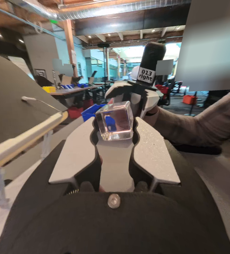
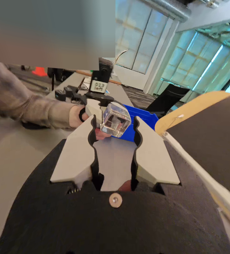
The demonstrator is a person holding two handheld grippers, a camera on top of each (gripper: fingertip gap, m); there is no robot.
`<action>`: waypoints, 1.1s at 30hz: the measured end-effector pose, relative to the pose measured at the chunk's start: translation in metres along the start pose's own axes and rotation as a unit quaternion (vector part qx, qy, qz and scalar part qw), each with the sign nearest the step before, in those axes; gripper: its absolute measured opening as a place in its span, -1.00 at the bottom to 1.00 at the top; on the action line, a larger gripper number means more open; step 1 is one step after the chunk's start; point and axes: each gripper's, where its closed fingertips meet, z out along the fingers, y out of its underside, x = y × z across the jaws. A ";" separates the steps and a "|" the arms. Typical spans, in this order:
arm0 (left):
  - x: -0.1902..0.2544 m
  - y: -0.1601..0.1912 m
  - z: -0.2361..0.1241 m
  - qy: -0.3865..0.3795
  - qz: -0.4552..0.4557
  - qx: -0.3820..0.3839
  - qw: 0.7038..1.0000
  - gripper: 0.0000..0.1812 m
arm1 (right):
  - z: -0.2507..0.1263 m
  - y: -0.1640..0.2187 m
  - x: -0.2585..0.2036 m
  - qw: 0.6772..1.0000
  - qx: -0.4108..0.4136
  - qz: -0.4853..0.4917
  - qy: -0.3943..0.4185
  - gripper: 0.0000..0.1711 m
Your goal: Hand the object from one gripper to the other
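The clear cube [image 1: 115, 121] sits clamped between the tips of the left tongs [image 1: 115, 123], lifted above the desk [image 2: 15, 151]. The right tongs [image 2: 115, 123] stand apart around it — neither finger touching — with a blue bin [image 2: 139, 115] behind.

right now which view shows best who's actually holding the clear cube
The left wrist view: the clear cube sits squeezed between the left gripper jaws. In the right wrist view the cube hangs ahead of the open right gripper, touching neither jaw.
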 end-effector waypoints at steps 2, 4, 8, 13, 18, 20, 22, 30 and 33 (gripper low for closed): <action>0.001 0.000 0.001 -0.015 0.034 -0.006 0.999 -0.47 | 0.004 0.001 0.004 0.998 0.023 0.061 -0.006 -0.39; 0.003 0.002 0.003 -0.025 0.068 -0.015 0.997 -0.47 | 0.007 0.000 0.003 0.992 0.048 0.112 -0.021 -0.39; 0.010 0.005 0.008 -0.033 0.112 -0.027 0.993 -0.47 | 0.015 0.010 -0.006 0.993 0.029 0.112 -0.037 -0.40; 0.014 0.002 0.010 -0.035 0.122 -0.023 0.992 -0.47 | 0.015 0.008 -0.007 0.995 0.037 0.087 -0.032 -0.44; 0.012 0.000 0.009 -0.042 0.119 -0.016 0.992 -0.47 | 0.015 0.005 -0.006 0.996 0.056 0.064 -0.014 -0.48; 0.012 0.000 0.008 -0.041 0.115 -0.012 0.992 -0.47 | 0.015 0.005 -0.006 0.996 0.055 0.065 -0.015 -0.48; 0.012 0.000 0.009 -0.044 0.119 -0.014 0.992 -0.47 | 0.014 0.005 -0.006 0.996 0.055 0.061 -0.015 -0.49; 0.007 0.002 0.008 -0.051 0.111 -0.021 0.992 -0.48 | 0.014 0.006 -0.002 0.998 0.050 0.042 0.007 -0.51; 0.006 0.002 0.008 -0.048 0.099 -0.021 0.994 -0.49 | 0.013 0.004 -0.001 0.998 0.050 0.033 0.012 -0.51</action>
